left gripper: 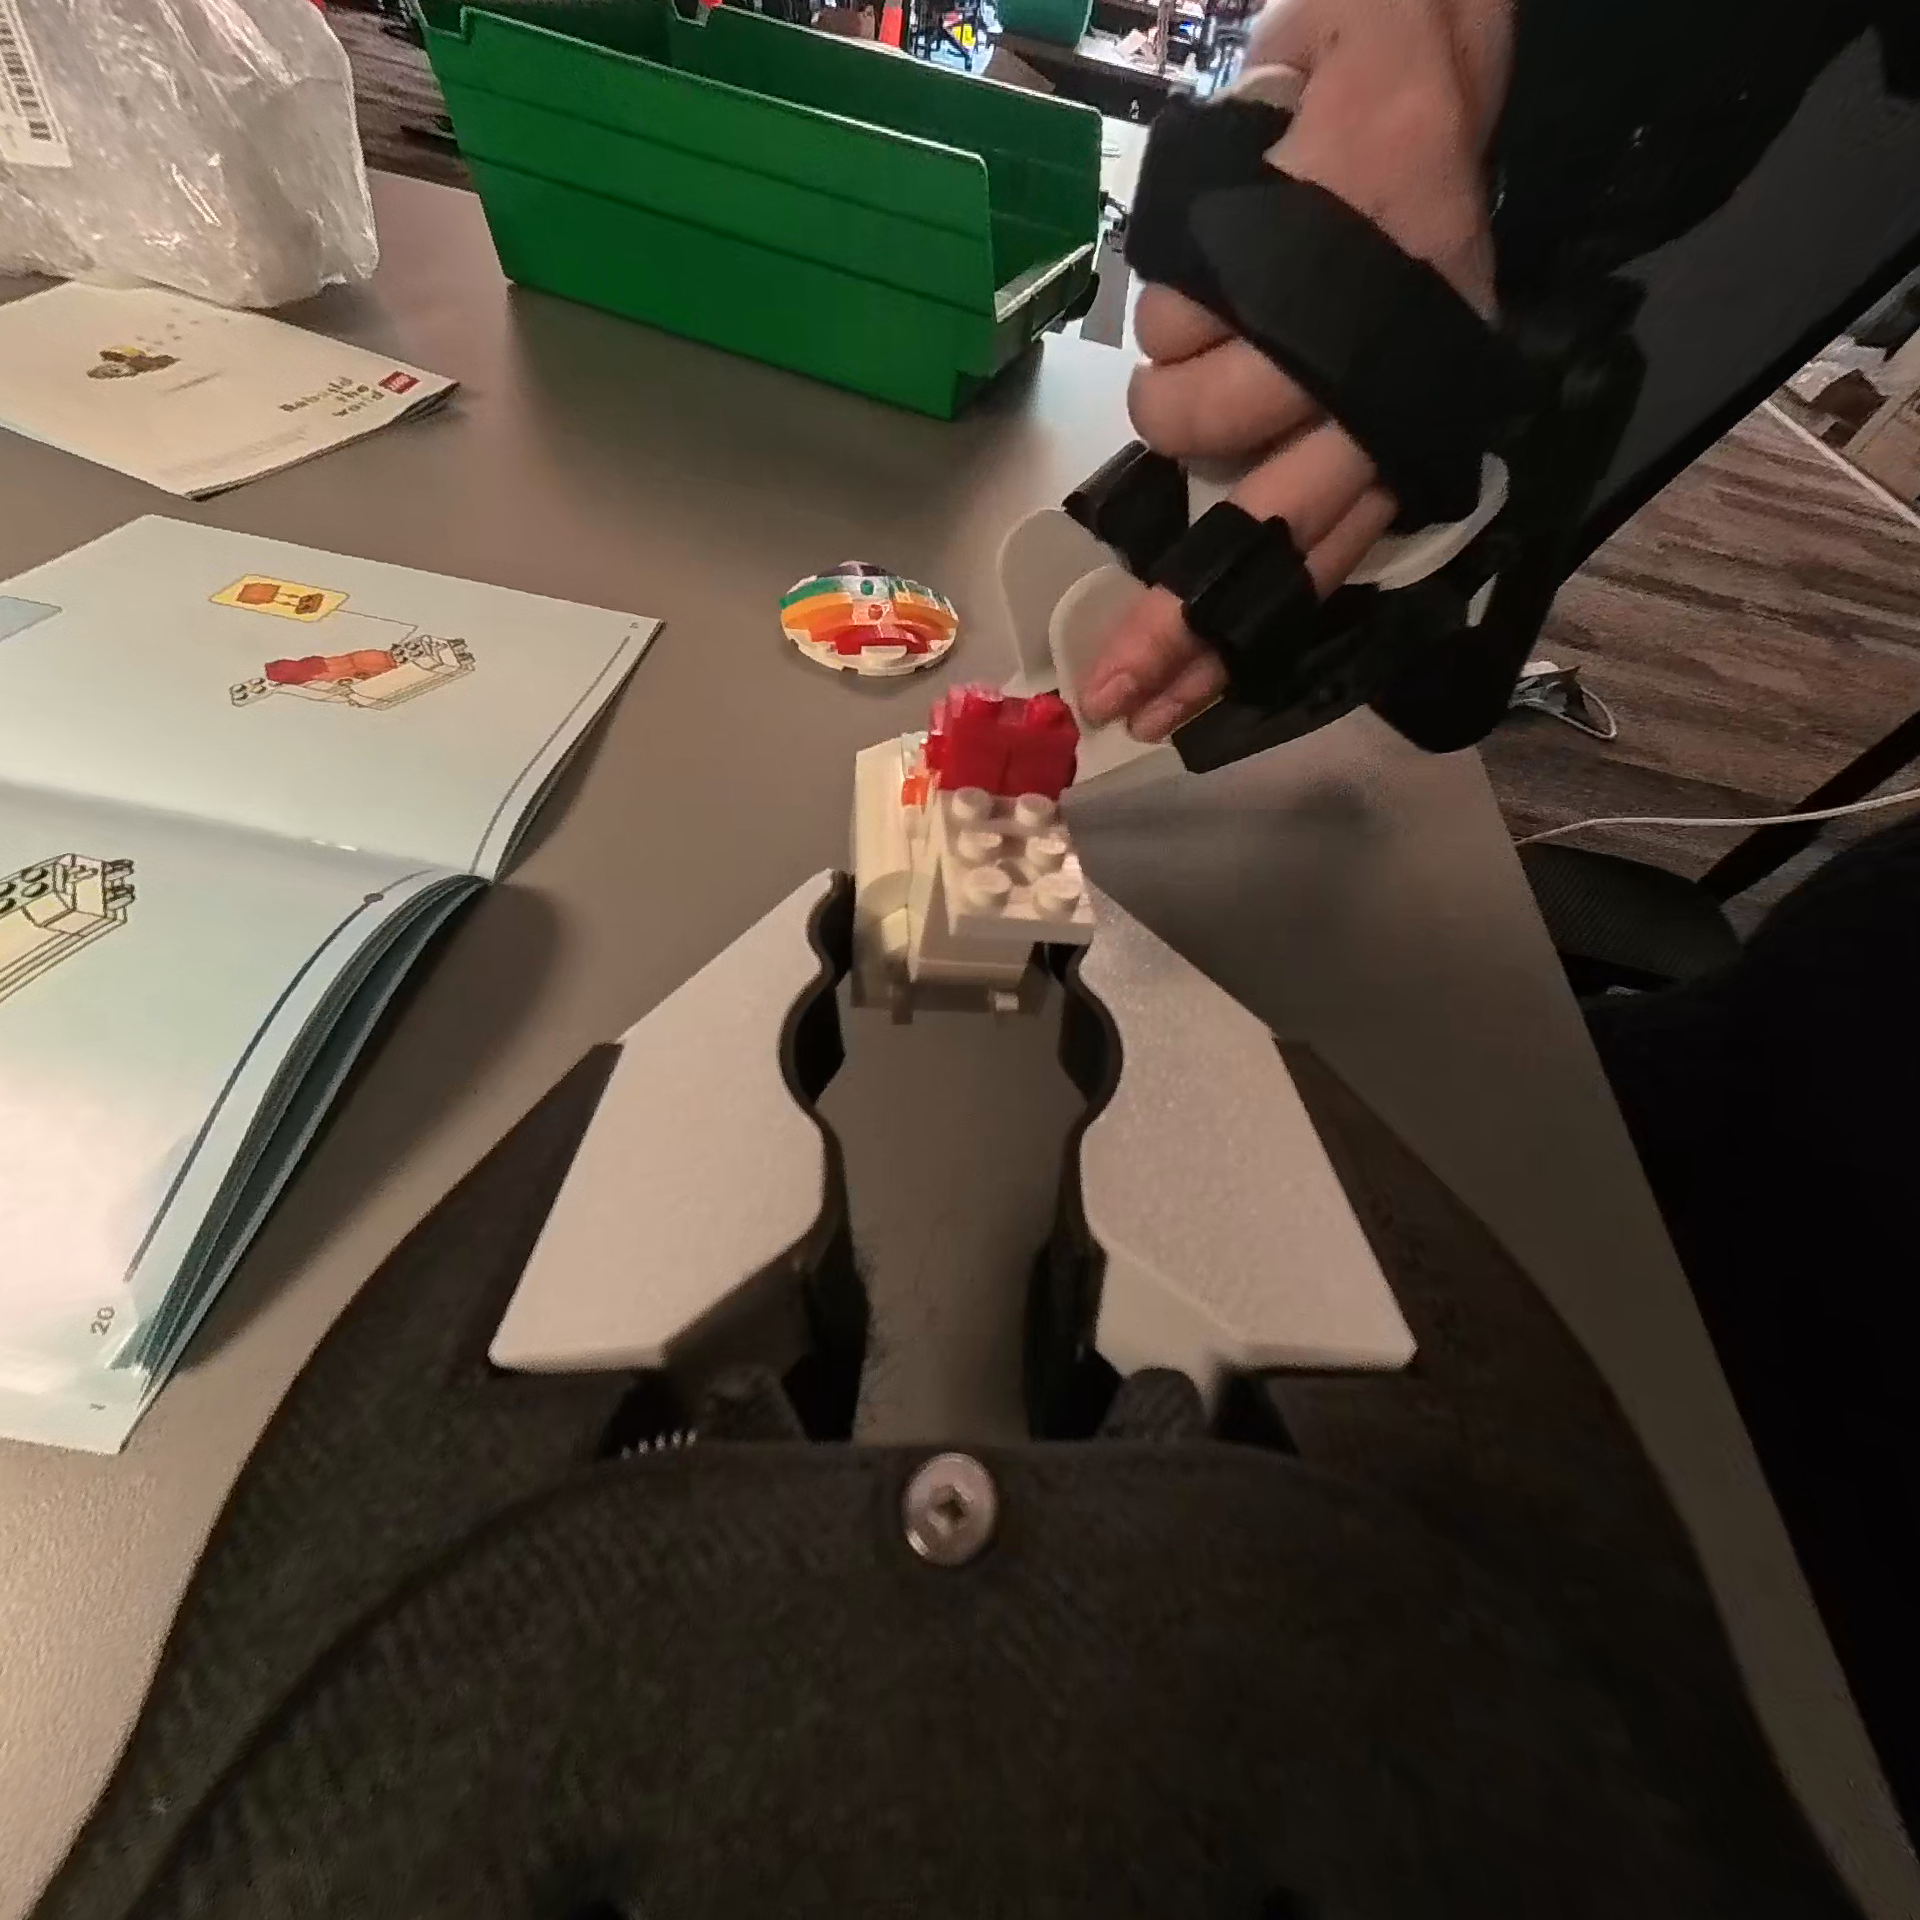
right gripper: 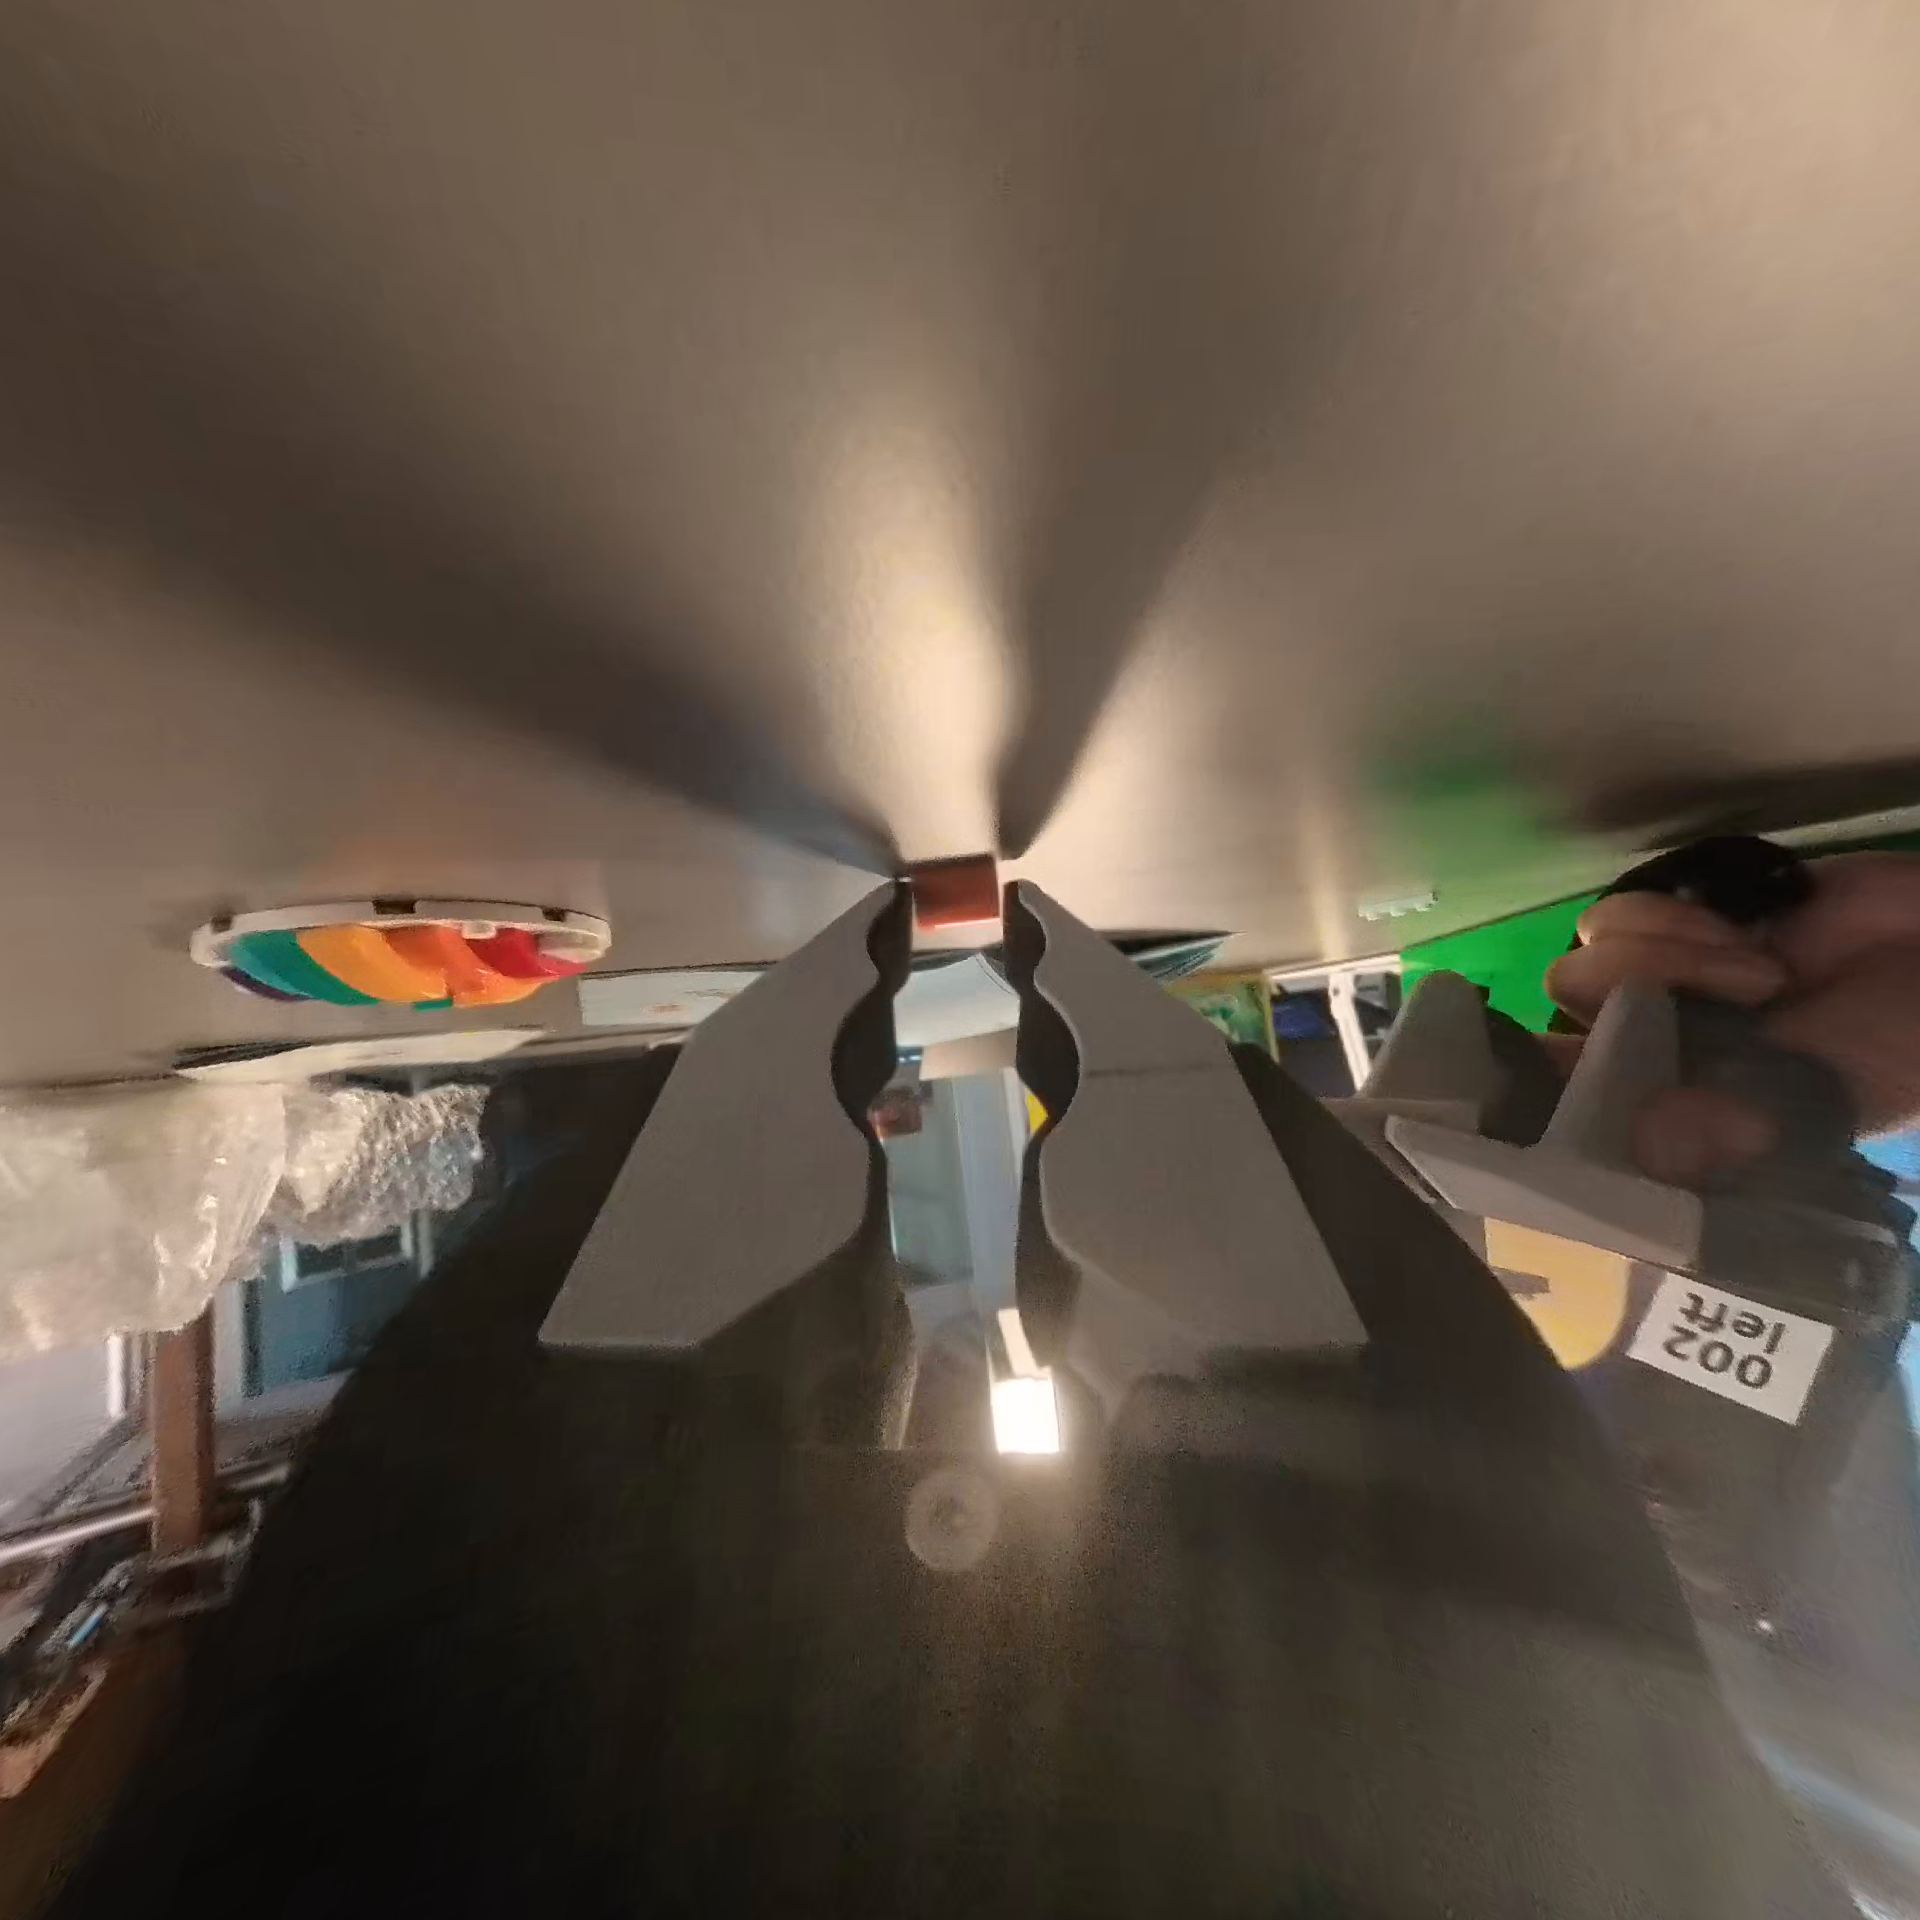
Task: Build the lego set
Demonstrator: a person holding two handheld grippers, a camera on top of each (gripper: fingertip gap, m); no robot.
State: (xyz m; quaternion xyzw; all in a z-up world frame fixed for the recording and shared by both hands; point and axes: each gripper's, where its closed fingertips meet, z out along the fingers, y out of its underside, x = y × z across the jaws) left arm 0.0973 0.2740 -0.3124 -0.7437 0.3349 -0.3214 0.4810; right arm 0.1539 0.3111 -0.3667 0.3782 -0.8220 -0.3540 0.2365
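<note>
Fingers of left gripper (left gripper: 940,951) clamp white lego build (left gripper: 961,883), long axis pointing away; right gripper (right gripper: 956,896) pinches red piece (right gripper: 956,889).

My left gripper (left gripper: 940,940) has pale grey fingers on a black woven-look body, and it's pinching a white studded brick assembly (left gripper: 961,883) topped with a bright red translucent block cluster (left gripper: 1003,743) and a bit of orange. My right gripper (right gripper: 957,902), same grey and black, grips a small red-brown block (right gripper: 957,888). The round white disc (left gripper: 871,619) has rainbow stripes: teal, yellow, orange, red. The plastic bin (left gripper: 769,197) is solid green, the open instruction booklet (left gripper: 260,831) is light blue, and the tabletop (left gripper: 644,457) is plain grey.
</note>
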